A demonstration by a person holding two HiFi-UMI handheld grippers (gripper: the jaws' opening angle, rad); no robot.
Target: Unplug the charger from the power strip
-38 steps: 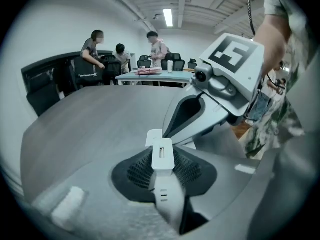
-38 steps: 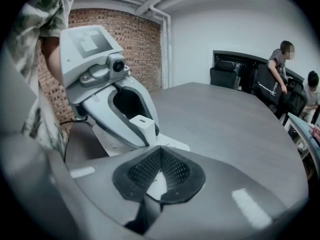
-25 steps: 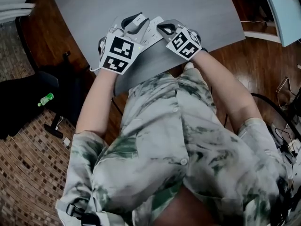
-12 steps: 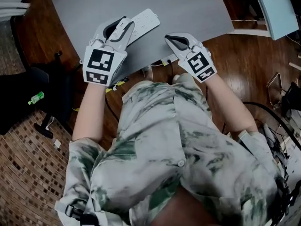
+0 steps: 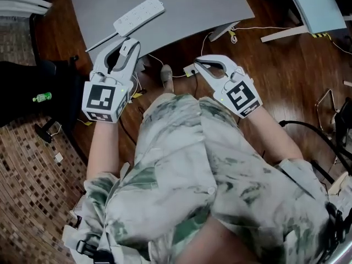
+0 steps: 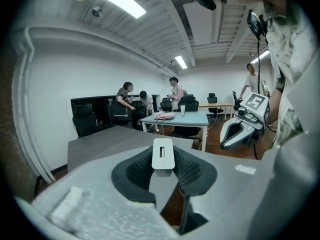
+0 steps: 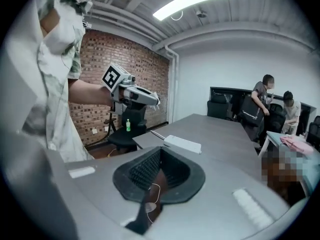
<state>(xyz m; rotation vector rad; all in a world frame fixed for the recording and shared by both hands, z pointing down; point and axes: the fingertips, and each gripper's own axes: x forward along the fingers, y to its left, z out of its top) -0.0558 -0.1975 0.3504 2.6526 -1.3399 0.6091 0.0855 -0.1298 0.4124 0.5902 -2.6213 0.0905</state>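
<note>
The white power strip (image 5: 138,15) lies on the grey table (image 5: 192,4) near its front edge, with nothing plugged in on the side that shows; it also appears in the right gripper view (image 7: 182,143). My left gripper (image 5: 130,47) hangs off the table's near edge, shut on a small white charger (image 6: 163,156) held upright between its fingertips. The right gripper (image 5: 198,62) hovers over the wooden floor in front of the table, its jaws meeting at the tips with nothing between them (image 7: 159,151). Each gripper shows in the other's view: the right gripper (image 6: 243,124), the left gripper (image 7: 135,95).
Loose cables and a small white adapter (image 5: 191,69) lie on the floor under the table's edge. A black chair with a green bottle (image 5: 41,97) stands at the left. A light blue table (image 5: 316,4) is at the back right, several people (image 6: 150,101) beyond.
Both grippers have drawn back from the table towards the person and risen. The charger has come away from the power strip in the left gripper; the strip stays on the table.
</note>
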